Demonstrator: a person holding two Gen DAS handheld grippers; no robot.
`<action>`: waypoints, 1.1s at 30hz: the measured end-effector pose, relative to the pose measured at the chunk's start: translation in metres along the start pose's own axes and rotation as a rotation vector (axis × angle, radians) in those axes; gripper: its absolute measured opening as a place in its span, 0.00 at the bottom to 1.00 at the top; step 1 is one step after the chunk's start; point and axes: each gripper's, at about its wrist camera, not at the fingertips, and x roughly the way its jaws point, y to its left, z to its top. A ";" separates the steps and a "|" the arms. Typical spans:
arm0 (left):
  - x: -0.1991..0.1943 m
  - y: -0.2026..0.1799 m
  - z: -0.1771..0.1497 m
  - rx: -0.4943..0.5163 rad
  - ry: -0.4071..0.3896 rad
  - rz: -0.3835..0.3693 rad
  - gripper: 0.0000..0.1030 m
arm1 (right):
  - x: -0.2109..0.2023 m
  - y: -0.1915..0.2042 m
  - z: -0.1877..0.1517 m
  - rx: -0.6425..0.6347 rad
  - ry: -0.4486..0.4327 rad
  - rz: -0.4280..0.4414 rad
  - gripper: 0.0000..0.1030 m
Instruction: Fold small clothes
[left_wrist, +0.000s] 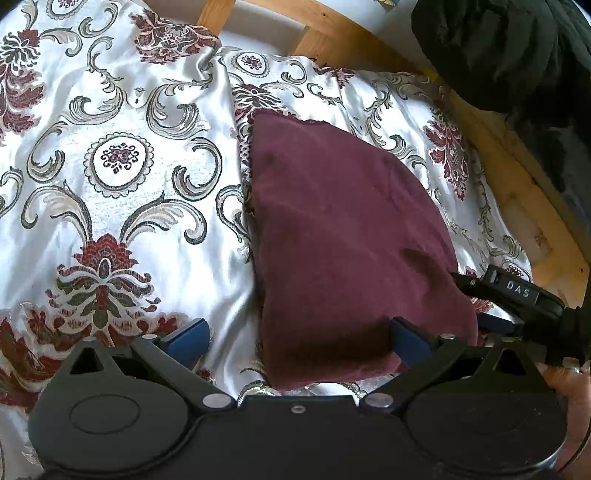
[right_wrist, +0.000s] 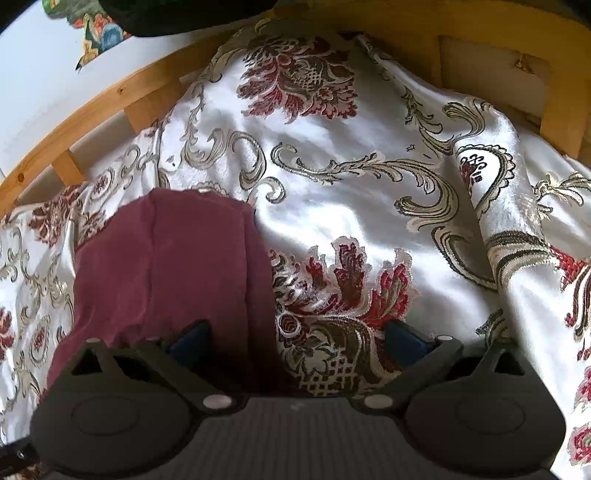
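Observation:
A small maroon garment (left_wrist: 332, 229) lies folded flat on a white satin bedcover with red and grey floral embroidery (left_wrist: 118, 155). My left gripper (left_wrist: 295, 338) is open, its jaws spread wide over the garment's near left edge, holding nothing. The garment also shows in the right wrist view (right_wrist: 166, 266). My right gripper (right_wrist: 295, 338) is open over the garment's near right edge and the bedcover (right_wrist: 351, 206), holding nothing. In the left wrist view the right gripper's body (left_wrist: 517, 295) sits at the garment's right side.
A wooden bed frame (left_wrist: 509, 177) runs along the bedcover's far and right edges, also in the right wrist view (right_wrist: 110, 96). A dark bulky cloth (left_wrist: 517, 55) hangs at the upper right. A white wall (right_wrist: 37, 74) stands behind the frame.

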 end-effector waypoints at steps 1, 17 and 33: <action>0.000 0.000 0.000 -0.002 0.001 0.000 0.99 | -0.002 -0.002 0.001 0.019 -0.019 0.015 1.00; 0.004 0.003 -0.003 -0.012 0.027 0.001 0.99 | 0.002 0.008 0.004 0.034 -0.112 0.184 0.37; 0.007 0.003 -0.001 -0.070 0.055 -0.046 0.99 | 0.017 0.013 0.006 -0.006 -0.123 0.167 0.12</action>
